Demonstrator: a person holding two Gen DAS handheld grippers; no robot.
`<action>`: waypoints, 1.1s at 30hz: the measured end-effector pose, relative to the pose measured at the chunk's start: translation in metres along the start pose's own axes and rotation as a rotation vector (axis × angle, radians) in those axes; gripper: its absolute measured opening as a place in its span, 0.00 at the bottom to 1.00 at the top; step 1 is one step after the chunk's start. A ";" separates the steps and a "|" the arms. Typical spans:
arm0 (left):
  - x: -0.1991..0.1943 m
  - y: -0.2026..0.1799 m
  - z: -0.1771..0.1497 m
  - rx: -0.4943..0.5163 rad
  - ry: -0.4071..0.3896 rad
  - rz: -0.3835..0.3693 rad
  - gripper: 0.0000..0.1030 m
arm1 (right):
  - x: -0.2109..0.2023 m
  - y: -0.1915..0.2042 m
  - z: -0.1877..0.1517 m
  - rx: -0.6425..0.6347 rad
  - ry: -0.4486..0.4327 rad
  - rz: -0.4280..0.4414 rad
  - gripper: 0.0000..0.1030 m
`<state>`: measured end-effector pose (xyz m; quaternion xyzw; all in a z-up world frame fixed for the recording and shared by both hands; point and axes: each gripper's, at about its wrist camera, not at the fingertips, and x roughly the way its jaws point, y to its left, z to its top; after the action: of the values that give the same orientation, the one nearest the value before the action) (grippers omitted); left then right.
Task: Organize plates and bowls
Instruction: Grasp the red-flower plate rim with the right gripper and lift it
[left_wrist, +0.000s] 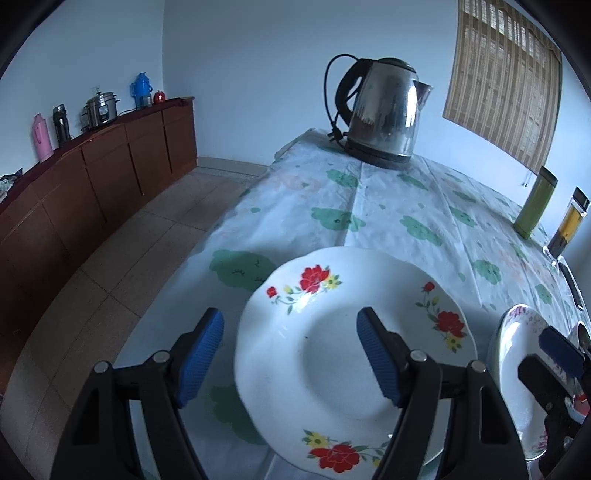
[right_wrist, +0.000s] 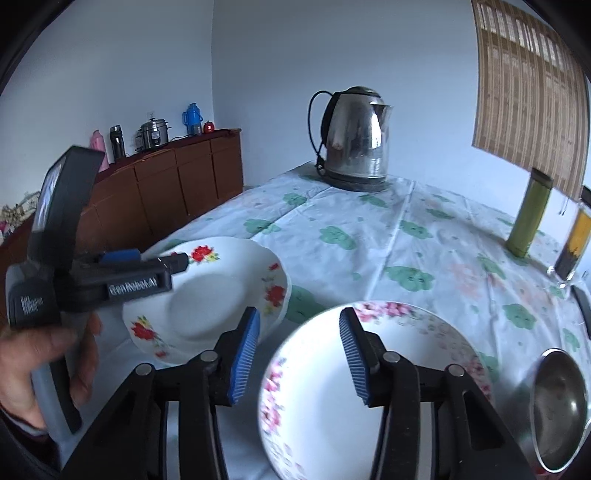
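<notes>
Two plates sit on the surface (right_wrist: 424, 229) w/ the kettle (right_wrist: 356, 138) as landmark: the red-flower plate (left_wrist: 332, 354) lies on the near side of the kettle, toward the cabinet side; the pink-flower plate (right_wrist: 369, 384) is just beside it, nearer the green bottle (right_wrist: 528, 218) side, w/ a steel bowl (right_wrist: 559, 410) next to it, further from the kettle. Left gripper (left_wrist: 291, 358) is spread wide, one finger outside the red-flower plate's rim, the other over its well, not pinching yet. Right gripper (right_wrist: 299, 354) is partly spread, jaws straddling the pink-flower plate's near rim, pads not visibly pressing; nothing held. Both plates look like glazed ceramic: stiff, fairly heavy for a two-finger pinch, slick, and they chip or break if dropped or knocked together. Best hold is prob. on the rim, one pad above and one below, well in past the wavy edge so it doesn't slip out. A rim hold leaves the plate hanging off one side, so it'll likely tip; keep it low and level. The plastic cloth looks smooth, so a plate may slide when nudged. Stack gently, no clacking.
</notes>
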<state>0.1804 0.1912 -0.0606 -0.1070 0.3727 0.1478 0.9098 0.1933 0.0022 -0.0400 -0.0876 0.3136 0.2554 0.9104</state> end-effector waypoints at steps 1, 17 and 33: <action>0.002 0.002 0.000 -0.005 0.008 0.008 0.73 | 0.004 0.002 0.003 0.006 0.009 0.008 0.45; 0.018 0.006 -0.008 -0.018 0.106 -0.012 0.73 | 0.061 0.031 0.012 -0.061 0.164 -0.060 0.38; 0.028 0.005 -0.014 -0.007 0.156 -0.023 0.65 | 0.080 0.041 0.010 -0.113 0.260 -0.091 0.40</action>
<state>0.1892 0.1970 -0.0907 -0.1256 0.4409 0.1298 0.8792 0.2308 0.0728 -0.0813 -0.1849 0.4097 0.2177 0.8663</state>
